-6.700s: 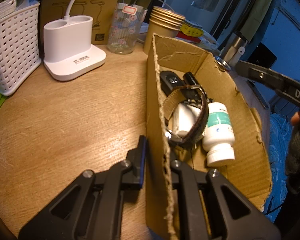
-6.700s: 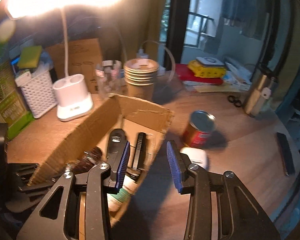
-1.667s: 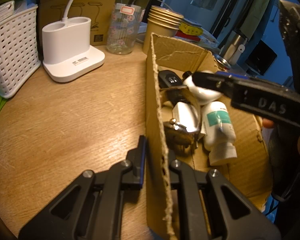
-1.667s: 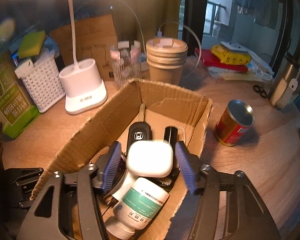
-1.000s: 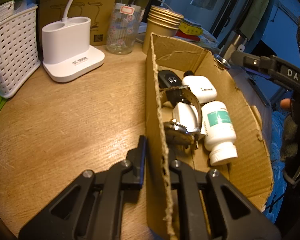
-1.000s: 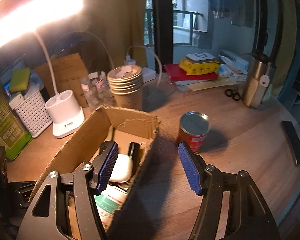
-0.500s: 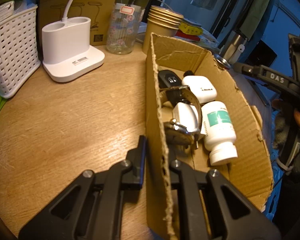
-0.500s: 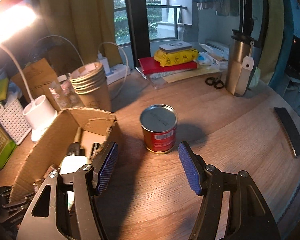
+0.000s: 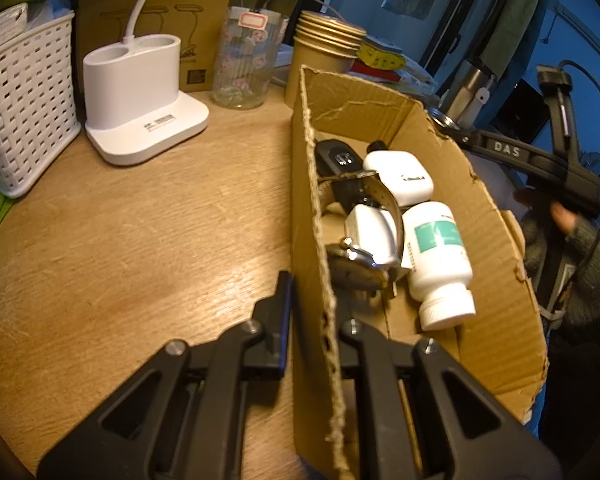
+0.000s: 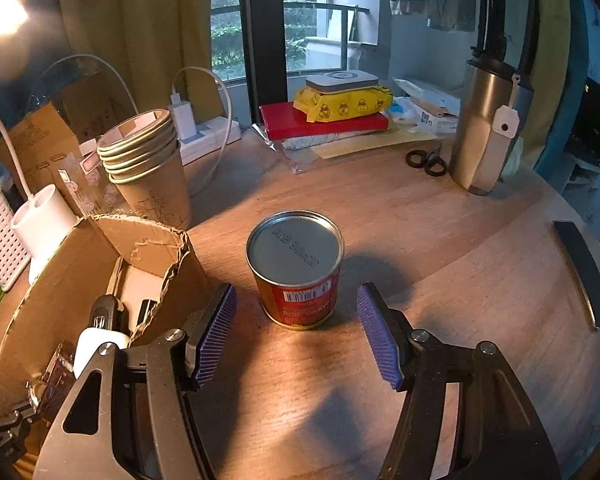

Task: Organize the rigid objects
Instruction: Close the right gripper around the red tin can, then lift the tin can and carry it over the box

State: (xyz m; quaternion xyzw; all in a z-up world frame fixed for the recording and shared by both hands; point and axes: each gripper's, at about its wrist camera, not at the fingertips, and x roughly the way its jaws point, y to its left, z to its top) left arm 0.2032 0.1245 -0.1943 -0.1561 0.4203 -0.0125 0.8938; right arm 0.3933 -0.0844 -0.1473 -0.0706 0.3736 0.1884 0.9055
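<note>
My left gripper [image 9: 314, 308] is shut on the near left wall of the cardboard box [image 9: 496, 264]. In the box lie a white pill bottle [image 9: 440, 264], a white earbud case [image 9: 400, 178], a wristwatch [image 9: 364, 232] and a black car key [image 9: 338, 160]. My right gripper [image 10: 296, 332] is open and empty, its blue pads either side of a red tin can [image 10: 296, 268] that stands upright on the table just beyond the fingertips. The box [image 10: 76, 280] is at the left of the right wrist view.
A stack of paper cups [image 10: 148, 164], a white lamp base [image 9: 140, 92], a white basket [image 9: 16, 108] and a glass jar [image 9: 246, 68] stand behind the box. A steel tumbler [image 10: 488, 128], scissors [image 10: 426, 160], a red book [image 10: 324, 120] and a dark strip [image 10: 584, 272] lie on the right.
My right gripper let the white earbud case go in the box, drew out and swung right to face the red can. My left gripper has kept its hold on the box wall.
</note>
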